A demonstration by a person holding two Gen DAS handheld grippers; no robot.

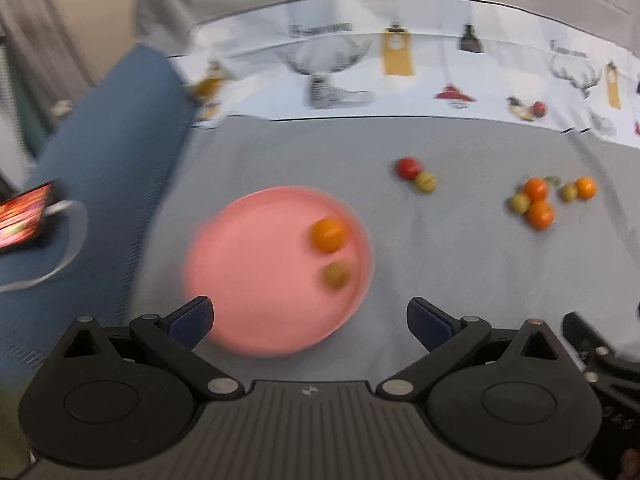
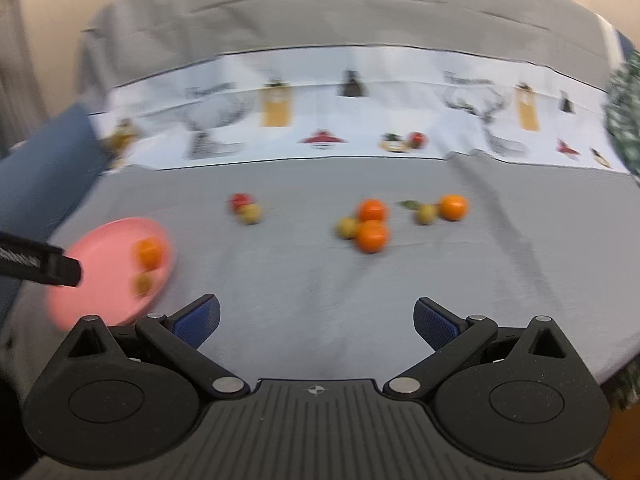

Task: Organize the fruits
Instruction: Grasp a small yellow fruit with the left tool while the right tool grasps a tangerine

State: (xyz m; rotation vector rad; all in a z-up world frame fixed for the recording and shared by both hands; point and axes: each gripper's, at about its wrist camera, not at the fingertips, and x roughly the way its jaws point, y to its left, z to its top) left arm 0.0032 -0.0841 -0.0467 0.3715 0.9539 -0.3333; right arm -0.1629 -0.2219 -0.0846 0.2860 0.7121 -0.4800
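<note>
**Both grippers spread wide above the fruit**

While we held the left gripper [image 1: 310, 322] with its blue pads far apart and nothing between them, it hung just above the near rim of the pink plate [image 1: 256, 280]. On that plate lay an orange [image 1: 330, 233] and, just beside it toward us, a yellow-green fruit [image 1: 336, 275], both near the right rim. Our right gripper [image 2: 316, 322] was equally wide and empty, over bare grey cloth [image 2: 320, 280] covering the tabletop.

Farther out, a red fruit [image 2: 241, 201] touched a yellow-green one [image 2: 251, 213]. To the right of that pair sat a cluster: two oranges [image 2: 373, 236] pressed together with a yellow-green fruit [image 2: 346, 227] against their left side. Just beyond, another yellow-green fruit [image 2: 426, 213] touched a lone orange [image 2: 453, 207], with a small leaf [image 2: 409, 203] beside them.

Past the fruit ran a white printed band [image 2: 360, 120]. At the left we saw a blue surface [image 1: 100, 160] bearing a lit screen [image 1: 24, 216]. Both views were blurred.
</note>
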